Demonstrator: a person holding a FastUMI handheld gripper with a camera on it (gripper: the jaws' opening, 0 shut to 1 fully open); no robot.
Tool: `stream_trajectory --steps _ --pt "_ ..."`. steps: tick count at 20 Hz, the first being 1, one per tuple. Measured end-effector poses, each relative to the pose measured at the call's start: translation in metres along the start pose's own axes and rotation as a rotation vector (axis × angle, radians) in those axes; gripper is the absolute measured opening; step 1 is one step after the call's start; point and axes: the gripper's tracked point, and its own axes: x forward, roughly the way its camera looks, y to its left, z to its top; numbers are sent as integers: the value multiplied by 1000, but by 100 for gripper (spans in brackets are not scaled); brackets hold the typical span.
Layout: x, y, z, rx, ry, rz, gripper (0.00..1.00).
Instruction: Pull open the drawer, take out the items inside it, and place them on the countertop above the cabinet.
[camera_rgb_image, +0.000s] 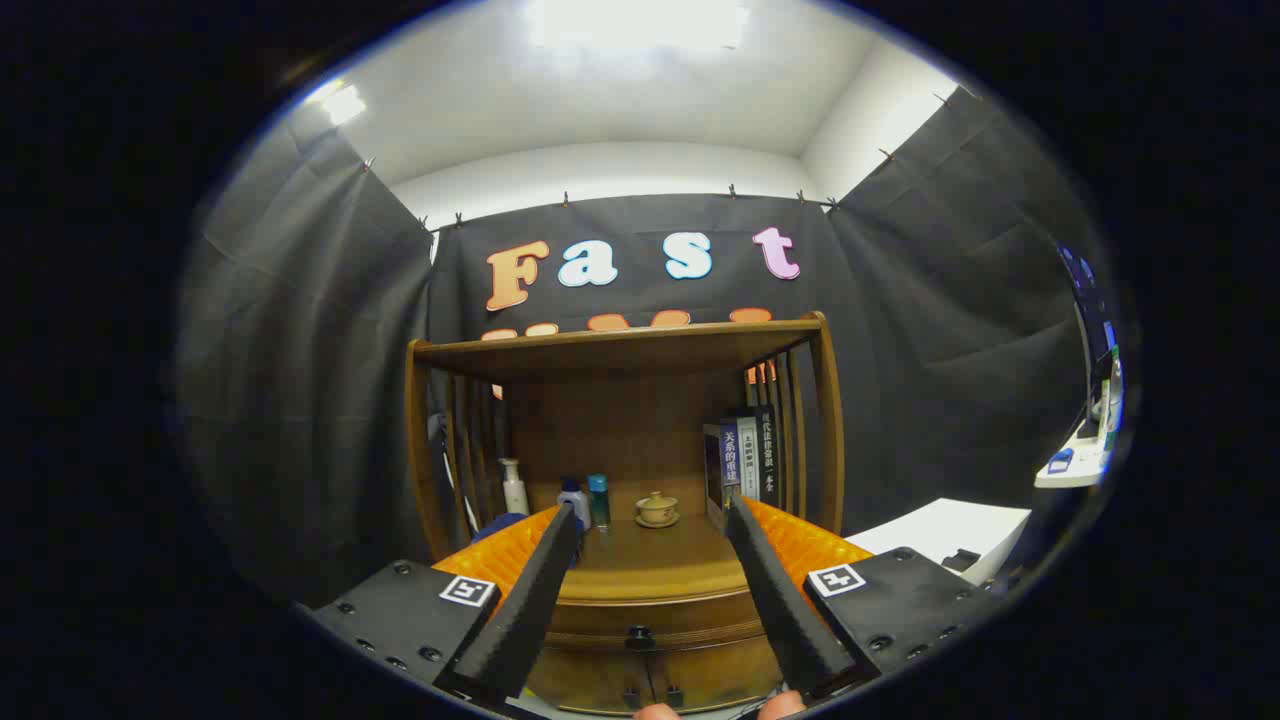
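A wooden cabinet stands straight ahead, with a countertop (650, 560) and a shelf roof above it. Under the countertop edge the drawer front (650, 622) looks shut, and its small dark knob (638, 635) sits low between my fingers. My gripper (648, 512) is open, fingers spread wide with nothing between them, held a little back from the drawer and above the knob. What is inside the drawer is hidden.
On the countertop stand a white vase (514, 486), a white bottle (573, 500), a blue bottle (598, 499), a small teacup on a saucer (657, 509) and several upright books (745, 458). Slatted wooden sides flank it. A white table (950, 530) lies to the right.
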Motion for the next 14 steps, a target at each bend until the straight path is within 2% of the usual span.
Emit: stream_trajectory --steps 14 --pt "9 16 -20 -11 46 35 98"
